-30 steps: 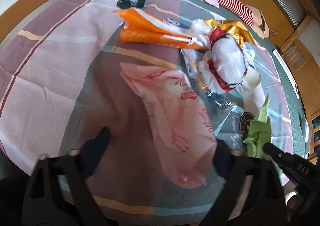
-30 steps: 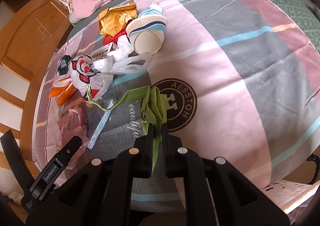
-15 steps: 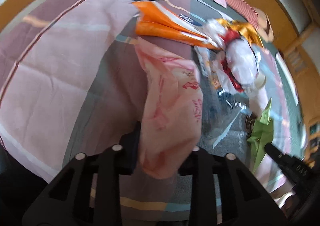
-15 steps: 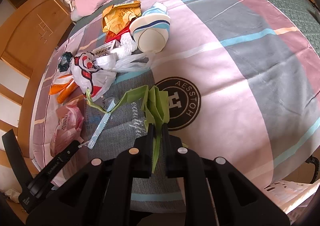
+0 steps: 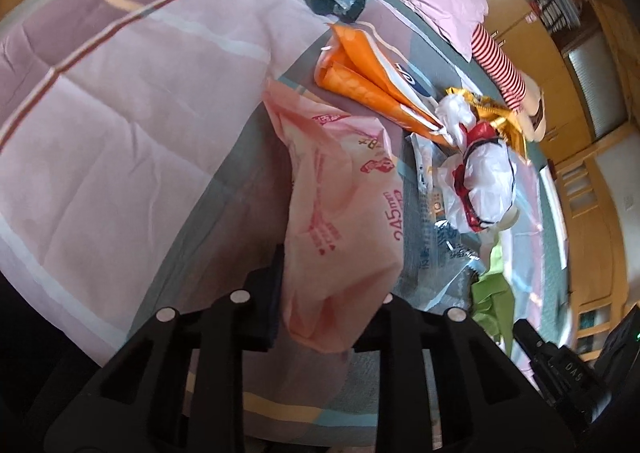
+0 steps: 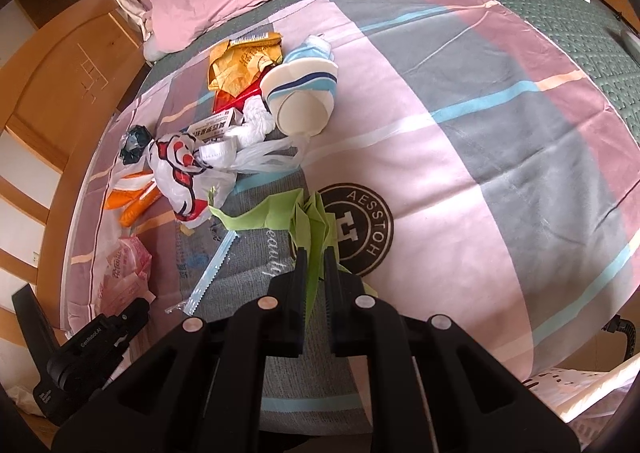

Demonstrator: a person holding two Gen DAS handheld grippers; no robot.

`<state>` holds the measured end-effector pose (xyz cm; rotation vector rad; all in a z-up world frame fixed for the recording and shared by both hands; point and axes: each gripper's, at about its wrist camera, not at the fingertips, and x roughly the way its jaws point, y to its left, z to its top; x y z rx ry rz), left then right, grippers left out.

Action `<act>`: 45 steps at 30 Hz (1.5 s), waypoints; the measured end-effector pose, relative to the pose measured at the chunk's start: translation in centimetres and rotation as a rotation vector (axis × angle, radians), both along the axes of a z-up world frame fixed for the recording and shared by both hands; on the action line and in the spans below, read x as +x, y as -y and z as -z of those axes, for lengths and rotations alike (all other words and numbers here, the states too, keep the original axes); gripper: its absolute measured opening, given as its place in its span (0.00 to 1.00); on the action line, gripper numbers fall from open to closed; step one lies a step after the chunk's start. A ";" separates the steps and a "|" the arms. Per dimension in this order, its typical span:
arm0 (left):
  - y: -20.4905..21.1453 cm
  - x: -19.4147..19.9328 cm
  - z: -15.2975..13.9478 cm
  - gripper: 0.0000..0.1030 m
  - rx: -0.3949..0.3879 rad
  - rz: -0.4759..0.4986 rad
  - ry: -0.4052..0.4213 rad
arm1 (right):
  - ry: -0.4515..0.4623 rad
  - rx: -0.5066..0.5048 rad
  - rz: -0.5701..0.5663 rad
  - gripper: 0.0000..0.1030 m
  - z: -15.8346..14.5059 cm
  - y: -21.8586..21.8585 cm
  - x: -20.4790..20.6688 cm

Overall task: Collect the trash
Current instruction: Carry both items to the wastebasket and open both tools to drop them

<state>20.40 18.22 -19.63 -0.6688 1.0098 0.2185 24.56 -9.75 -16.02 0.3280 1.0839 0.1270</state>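
Pink plastic packaging (image 5: 340, 213) is clamped at its lower end by the left gripper (image 5: 328, 293); its jaws have just been closing and now pinch the wrapper, which drapes up and away over the striped quilt (image 5: 120, 133). Only the left wrist view shows the red print on this wrapper and the orange bag (image 5: 360, 81) in full. Only the right wrist view shows the striped paper cup (image 6: 300, 93), the yellow snack bag (image 6: 240, 57) and the round logo (image 6: 356, 229) on the quilt. In that view the right gripper (image 6: 314, 269) has its fingers pressed together on a green bag (image 6: 304, 221), which fans out beyond the tips. Both grippers point steeply down at the bed. A white bag with red markings (image 6: 180, 169) lies between the two held items. The pink pillow (image 6: 216, 1) lies at the far edge.
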 end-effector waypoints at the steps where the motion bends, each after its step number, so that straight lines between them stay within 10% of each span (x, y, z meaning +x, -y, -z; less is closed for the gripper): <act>1: 0.2 0.0 -0.1 0.22 0.023 0.007 -0.004 | -0.005 -0.005 -0.008 0.09 0.2 -0.1 0.0; 9: 1.1 -0.2 -1.0 0.20 0.112 0.044 -0.003 | -0.013 -0.206 -0.185 0.43 1.3 -4.7 0.9; 13: 1.6 -0.3 -1.9 0.19 0.177 0.060 0.020 | -0.063 -0.279 -0.178 0.43 2.4 -5.6 1.7; 16: 2.0 -0.5 -2.5 0.18 0.216 0.073 0.044 | -0.045 -0.324 -0.192 0.13 2.5 -6.0 1.6; 20: 2.5 -1.0 -3.5 0.17 0.210 0.096 0.100 | -0.018 -0.278 -0.161 0.12 1.6 -4.9 0.9; 32: 2.6 -2.5 -5.2 0.17 -0.201 0.261 0.385 | 0.103 -0.151 -0.084 0.12 -3.4 -0.5 -2.3; 45: 7.8 -7.6 -8.3 0.17 0.014 0.532 0.483 | 0.301 -0.019 -0.111 0.12 -11.1 8.7 -14.1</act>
